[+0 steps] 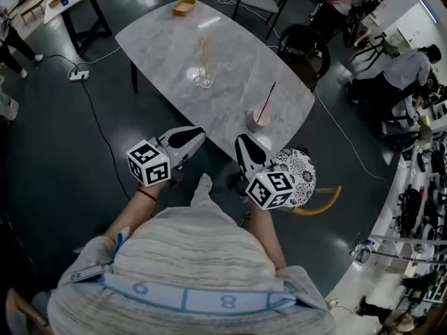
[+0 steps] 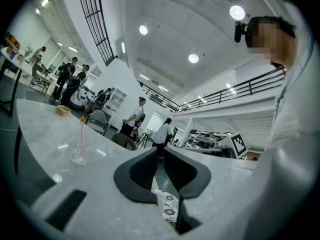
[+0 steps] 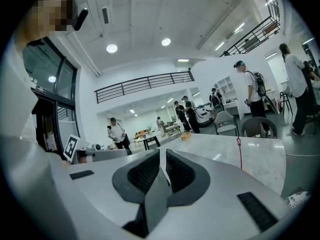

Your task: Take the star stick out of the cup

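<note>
On the marble table (image 1: 230,68) a clear glass cup (image 1: 203,81) holds a thin stick with a yellow star (image 1: 202,47). The left gripper view has that cup (image 2: 79,158) and stick (image 2: 81,134) far off to the left. Near the table's right edge a pinkish cup (image 1: 258,121) holds a red star stick (image 1: 268,98). The right gripper view shows this red stick (image 3: 239,154); its cup is hidden. My left gripper (image 1: 198,135) (image 2: 160,150) and right gripper (image 1: 241,142) (image 3: 162,153) hang below the near table edge, both shut and empty.
A wooden bowl (image 1: 184,6) (image 2: 63,110) (image 3: 185,136) sits at the table's far end. Dark chairs (image 1: 304,47) stand along the right side. A patterned round seat (image 1: 299,174) is beside my right gripper. A power strip with its cable (image 1: 78,75) lies on the floor at left. People work at the right.
</note>
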The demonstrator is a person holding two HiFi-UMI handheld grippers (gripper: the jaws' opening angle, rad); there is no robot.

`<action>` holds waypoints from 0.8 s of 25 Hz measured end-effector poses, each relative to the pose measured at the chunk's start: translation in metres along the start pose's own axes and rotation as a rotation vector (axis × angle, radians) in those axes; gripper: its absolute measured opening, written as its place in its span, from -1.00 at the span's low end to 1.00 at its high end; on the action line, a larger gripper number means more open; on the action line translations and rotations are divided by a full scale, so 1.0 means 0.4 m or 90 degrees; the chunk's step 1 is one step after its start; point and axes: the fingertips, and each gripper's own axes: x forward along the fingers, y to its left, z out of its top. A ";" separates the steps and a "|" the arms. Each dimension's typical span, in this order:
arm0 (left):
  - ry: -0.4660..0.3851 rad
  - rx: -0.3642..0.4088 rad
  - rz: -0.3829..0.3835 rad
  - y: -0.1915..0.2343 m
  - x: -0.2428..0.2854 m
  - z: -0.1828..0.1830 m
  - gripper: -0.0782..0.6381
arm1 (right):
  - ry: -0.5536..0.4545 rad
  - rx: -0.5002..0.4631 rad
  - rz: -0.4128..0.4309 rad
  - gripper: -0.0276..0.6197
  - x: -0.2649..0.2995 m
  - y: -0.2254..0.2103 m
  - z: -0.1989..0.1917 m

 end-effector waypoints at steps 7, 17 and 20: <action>0.012 0.007 0.015 0.108 0.146 0.033 -0.65 | 0.021 0.011 -0.004 -0.88 0.098 -0.160 0.036; 0.034 0.018 0.037 0.220 0.324 0.037 -0.65 | 0.068 -0.007 -0.018 -0.88 0.193 -0.370 0.036; 0.040 0.021 0.039 0.251 0.365 0.029 -0.65 | 0.079 -0.004 -0.025 -0.88 0.215 -0.423 0.027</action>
